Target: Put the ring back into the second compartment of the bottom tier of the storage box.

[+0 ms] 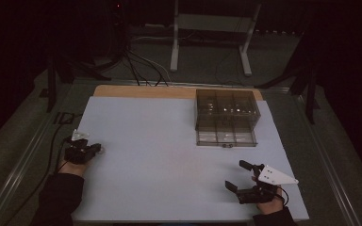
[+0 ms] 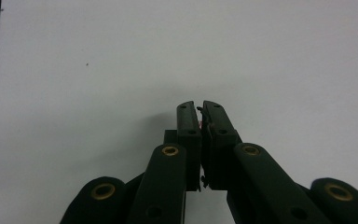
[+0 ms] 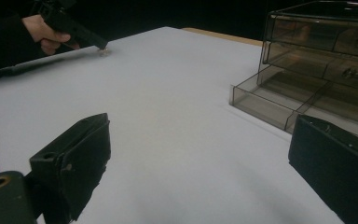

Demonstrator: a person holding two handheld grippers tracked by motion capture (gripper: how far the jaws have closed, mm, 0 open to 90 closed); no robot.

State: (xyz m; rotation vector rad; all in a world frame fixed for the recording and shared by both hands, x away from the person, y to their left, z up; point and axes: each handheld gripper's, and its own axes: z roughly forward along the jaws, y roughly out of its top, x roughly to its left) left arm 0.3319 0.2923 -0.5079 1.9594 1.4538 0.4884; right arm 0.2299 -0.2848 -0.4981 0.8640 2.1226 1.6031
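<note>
My left gripper (image 1: 99,149) rests low on the white sheet (image 1: 169,160) at its left edge. Its jaws are shut in the left gripper view (image 2: 199,105), with a thin reddish sliver pinched between the pads. In the right gripper view a small pale glinting thing (image 3: 105,50) shows at that gripper's tip, touching the sheet; I cannot tell what it is. My right gripper (image 1: 234,173) lies near the front right of the sheet, open with nothing between its jaws (image 3: 200,140). A smoky clear drawer box (image 1: 226,109) stands at the back right, its bottom drawer (image 1: 226,137) pulled out.
The white sheet covers a wooden table whose far edge (image 1: 141,91) shows. Behind the table, a white metal stand (image 1: 212,28) and cables (image 1: 141,66) are on the dark floor. The drawer box (image 3: 326,42) sits close ahead of the right gripper.
</note>
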